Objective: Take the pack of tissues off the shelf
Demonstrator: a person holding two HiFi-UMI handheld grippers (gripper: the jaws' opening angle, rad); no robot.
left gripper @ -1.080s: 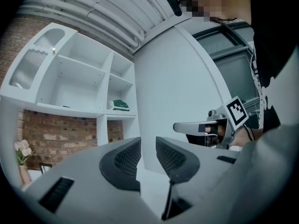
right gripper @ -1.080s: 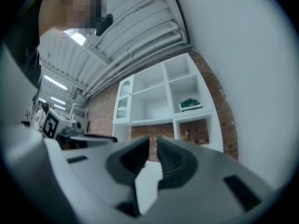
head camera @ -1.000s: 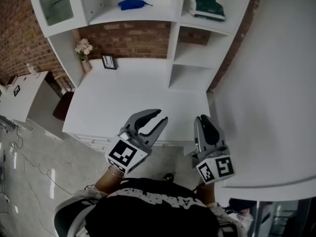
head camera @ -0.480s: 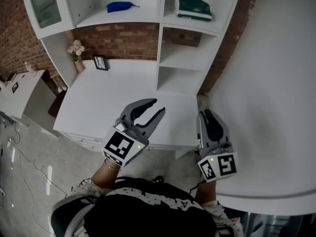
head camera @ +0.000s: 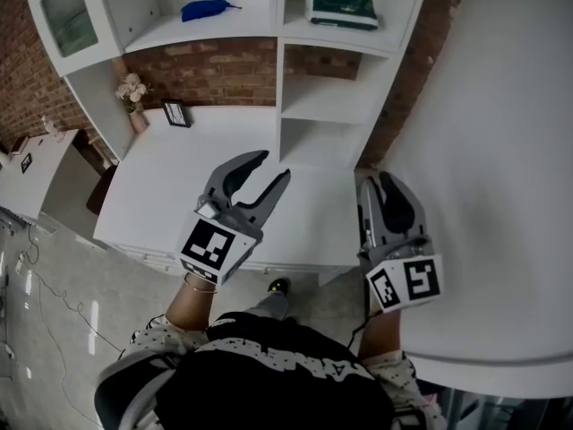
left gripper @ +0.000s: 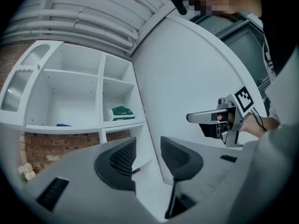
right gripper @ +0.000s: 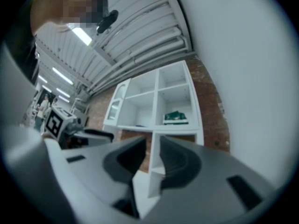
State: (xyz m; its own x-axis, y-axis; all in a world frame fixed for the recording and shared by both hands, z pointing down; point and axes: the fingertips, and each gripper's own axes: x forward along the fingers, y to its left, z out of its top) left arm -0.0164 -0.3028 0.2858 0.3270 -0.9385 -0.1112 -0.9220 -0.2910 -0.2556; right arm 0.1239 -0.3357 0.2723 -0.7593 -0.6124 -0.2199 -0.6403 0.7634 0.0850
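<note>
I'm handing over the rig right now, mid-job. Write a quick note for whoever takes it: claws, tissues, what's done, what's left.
Left claw: open and empty; its jaws have just been opening. It is held out over the desk.
Right claw: slightly open and empty; its jaws have also just been opening. It is by the desk's right end.
Tissues: green pack lying in the upper right cubby of the shelf, untouched.
Done: nothing yet; both claws are well short of the cubby.
Left: reach up to the cubby, grip the pack and bring it out.
</note>
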